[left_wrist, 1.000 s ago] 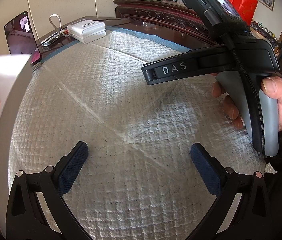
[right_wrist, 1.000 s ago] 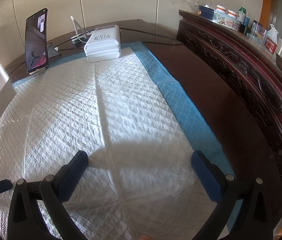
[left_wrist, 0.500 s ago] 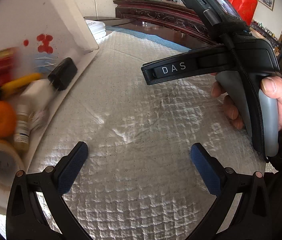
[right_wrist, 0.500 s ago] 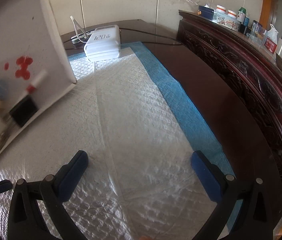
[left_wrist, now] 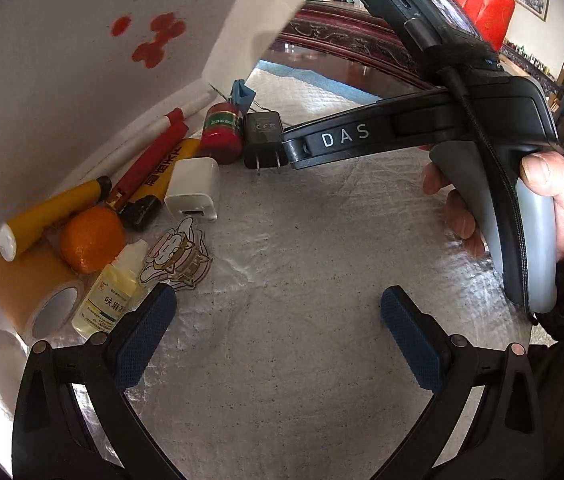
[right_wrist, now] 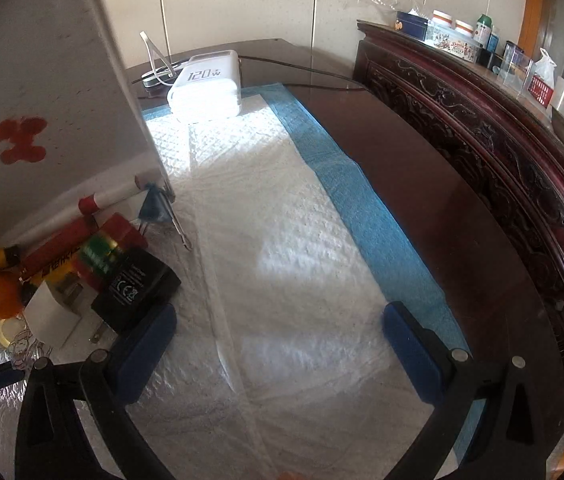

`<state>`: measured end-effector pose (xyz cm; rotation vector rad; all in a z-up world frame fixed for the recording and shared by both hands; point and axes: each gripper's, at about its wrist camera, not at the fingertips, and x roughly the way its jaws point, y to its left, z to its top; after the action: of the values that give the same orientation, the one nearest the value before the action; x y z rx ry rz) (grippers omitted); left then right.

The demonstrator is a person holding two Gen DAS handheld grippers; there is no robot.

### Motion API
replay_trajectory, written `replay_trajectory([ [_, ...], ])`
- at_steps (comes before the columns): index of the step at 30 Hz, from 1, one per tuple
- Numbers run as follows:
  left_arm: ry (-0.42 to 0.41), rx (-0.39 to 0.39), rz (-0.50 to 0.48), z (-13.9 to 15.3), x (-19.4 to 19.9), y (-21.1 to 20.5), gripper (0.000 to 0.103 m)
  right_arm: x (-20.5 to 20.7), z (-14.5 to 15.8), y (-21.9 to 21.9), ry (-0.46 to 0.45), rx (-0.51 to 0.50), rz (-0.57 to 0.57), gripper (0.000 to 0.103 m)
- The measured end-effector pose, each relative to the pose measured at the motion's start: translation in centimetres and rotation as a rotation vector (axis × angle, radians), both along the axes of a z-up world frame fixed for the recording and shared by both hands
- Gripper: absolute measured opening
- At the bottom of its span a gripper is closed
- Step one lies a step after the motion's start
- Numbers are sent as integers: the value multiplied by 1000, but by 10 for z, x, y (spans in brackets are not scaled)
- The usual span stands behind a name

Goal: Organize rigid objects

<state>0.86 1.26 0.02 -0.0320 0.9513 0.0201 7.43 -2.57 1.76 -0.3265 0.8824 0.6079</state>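
**Both tongs empty, objects at white box**

Left gripper [left_wrist: 274, 330] and right gripper [right_wrist: 280, 344]: jaws apart, nothing held. Orange [left_wrist: 92, 239], white charger [left_wrist: 194, 190], black adapter [left_wrist: 262, 139] piled around 10 o'clock against tilted white box [left_wrist: 62, 60], possibly spilling out.

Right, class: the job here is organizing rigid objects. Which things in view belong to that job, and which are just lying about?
Belong to the job:
orange
black plug adapter
white charger cube
red canister
dropper bottle
tape roll
white box

Just lying about:
120W power bank
jars on the carved shelf
blue-edged pad
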Motion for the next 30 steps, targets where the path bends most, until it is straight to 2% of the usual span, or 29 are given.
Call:
replay_trajectory([
  [30,5,-2,0,2,-3,-2,103,0,0,1,8,-5,0,103],
])
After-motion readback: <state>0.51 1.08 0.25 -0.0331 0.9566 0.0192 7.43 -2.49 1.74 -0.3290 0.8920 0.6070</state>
